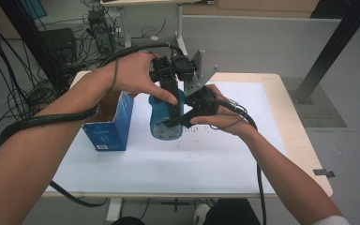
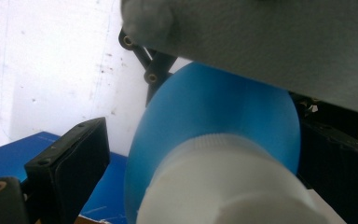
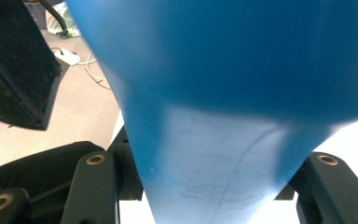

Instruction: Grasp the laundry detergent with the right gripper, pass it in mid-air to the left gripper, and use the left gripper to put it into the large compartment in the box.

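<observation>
Two tools are engaged with one blue plastic bottle (image 1: 166, 117), which is held upright above the white sheet on the bench (image 1: 225, 154), near its far left part, just beside an open blue carton (image 1: 108, 122). The bottle is judged light and fairly stiff, with a smooth, probably slippery wall that may give a little under pressure; the white cap (image 2: 223, 186) offers a ribbed, firmer hold than the body. The right tool (image 1: 180, 119) is clenched on the lower body of the bottle, its jaws pressed against both sides in the right gripper view. The left tool (image 1: 171, 89) is brought down over the top: its jaws are seen standing either side of the cap and shoulder, with a gap at one jaw, so it is judged released, not yet gripping.
</observation>
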Demonstrator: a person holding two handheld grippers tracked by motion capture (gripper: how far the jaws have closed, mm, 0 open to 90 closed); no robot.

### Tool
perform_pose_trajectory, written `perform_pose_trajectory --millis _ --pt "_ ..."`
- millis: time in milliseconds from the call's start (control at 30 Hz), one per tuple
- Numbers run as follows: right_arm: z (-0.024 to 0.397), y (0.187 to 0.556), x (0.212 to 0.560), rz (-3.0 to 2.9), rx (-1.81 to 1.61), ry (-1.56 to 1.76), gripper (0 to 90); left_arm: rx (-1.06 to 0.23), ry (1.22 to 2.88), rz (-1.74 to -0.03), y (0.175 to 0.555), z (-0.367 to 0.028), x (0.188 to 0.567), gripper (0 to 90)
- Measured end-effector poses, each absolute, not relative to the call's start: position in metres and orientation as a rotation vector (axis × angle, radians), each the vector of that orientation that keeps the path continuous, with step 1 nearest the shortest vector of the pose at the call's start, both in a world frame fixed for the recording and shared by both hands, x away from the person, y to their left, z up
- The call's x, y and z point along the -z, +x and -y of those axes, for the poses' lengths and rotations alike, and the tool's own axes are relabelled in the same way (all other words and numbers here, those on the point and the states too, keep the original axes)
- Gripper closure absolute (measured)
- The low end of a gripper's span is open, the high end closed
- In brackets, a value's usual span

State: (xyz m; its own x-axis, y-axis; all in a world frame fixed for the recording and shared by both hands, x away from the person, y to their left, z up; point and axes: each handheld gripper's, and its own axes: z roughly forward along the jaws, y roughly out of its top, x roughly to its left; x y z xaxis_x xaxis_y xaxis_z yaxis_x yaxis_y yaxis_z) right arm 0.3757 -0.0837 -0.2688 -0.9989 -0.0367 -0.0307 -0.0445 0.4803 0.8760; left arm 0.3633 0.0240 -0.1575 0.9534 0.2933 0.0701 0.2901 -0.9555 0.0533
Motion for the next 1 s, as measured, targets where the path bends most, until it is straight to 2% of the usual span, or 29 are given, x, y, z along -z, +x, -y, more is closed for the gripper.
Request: perform_pose_trajectory --millis 1000 --pt "0.0831 0.3759 0.2684 -2.7 -1.582 -0.076 43.9 -0.126 3.076 -0.454 0.363 -0.0237 0.1584 5.7"
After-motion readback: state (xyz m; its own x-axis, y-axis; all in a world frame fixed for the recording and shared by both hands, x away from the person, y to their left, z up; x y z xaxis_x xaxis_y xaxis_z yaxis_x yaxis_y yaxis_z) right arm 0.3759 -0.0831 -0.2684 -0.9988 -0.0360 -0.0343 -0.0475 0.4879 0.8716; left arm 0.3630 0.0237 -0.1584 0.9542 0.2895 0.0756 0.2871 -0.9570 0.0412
